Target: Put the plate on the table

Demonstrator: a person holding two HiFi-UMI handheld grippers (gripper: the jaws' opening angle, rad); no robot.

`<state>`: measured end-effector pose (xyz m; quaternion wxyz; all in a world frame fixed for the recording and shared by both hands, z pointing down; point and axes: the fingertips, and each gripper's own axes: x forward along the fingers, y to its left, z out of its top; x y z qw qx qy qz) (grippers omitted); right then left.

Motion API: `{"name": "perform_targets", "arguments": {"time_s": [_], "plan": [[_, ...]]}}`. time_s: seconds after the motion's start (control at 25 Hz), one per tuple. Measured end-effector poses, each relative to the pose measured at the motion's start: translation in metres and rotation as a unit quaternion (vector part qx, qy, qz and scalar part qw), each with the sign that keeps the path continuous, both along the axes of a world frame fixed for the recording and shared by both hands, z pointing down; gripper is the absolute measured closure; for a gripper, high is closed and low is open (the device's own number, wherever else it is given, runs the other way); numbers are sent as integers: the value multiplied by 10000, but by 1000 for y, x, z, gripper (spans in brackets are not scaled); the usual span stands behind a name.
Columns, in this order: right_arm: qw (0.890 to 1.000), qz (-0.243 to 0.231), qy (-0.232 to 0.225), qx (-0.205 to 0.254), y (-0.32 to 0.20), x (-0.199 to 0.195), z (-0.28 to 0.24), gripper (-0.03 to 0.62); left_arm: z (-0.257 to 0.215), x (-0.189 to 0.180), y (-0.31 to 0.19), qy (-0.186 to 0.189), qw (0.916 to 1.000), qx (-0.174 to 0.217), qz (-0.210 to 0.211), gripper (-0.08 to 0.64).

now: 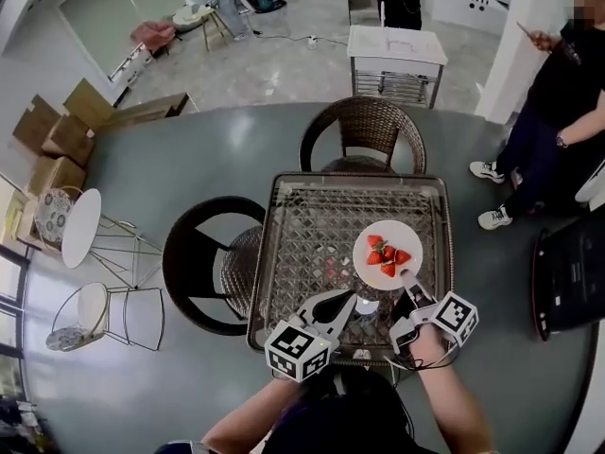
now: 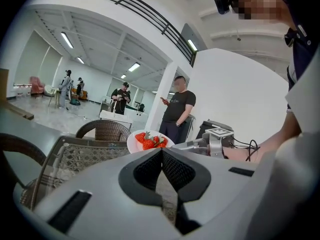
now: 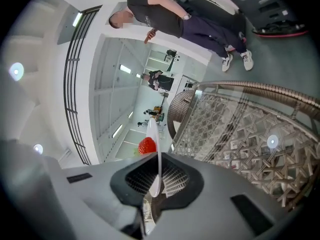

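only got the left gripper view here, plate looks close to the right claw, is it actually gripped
observer: yes. In the right gripper view the right claw is shut on the plate, with the rim edge-on between the jaws.
operator: where is it over the table
observer: the head view puts it over the right half of the table.
operator: anything by the left side
observer: a chair stands against the table's left edge.

White plate [image 1: 406,236] of strawberries [image 1: 388,256], level, rim gripped
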<state>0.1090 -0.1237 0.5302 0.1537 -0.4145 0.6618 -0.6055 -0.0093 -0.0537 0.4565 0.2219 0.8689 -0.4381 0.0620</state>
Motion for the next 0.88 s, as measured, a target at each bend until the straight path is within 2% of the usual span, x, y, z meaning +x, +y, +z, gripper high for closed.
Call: {"name": "perform_targets", "arguments": {"time_s": [0.28, 0.6, 0.88], "plan": [[9987, 443, 83, -245, 7, 0, 39, 580, 25, 3, -9, -96, 9986, -110, 514, 554], [9933, 814, 277, -777, 18, 11, 99, 580, 55, 11, -17, -179, 9940, -258, 1049, 554], [9896, 924, 356, -1041, 17, 15, 133, 580, 75, 20, -23, -234, 9907, -394, 1284, 554]]}}
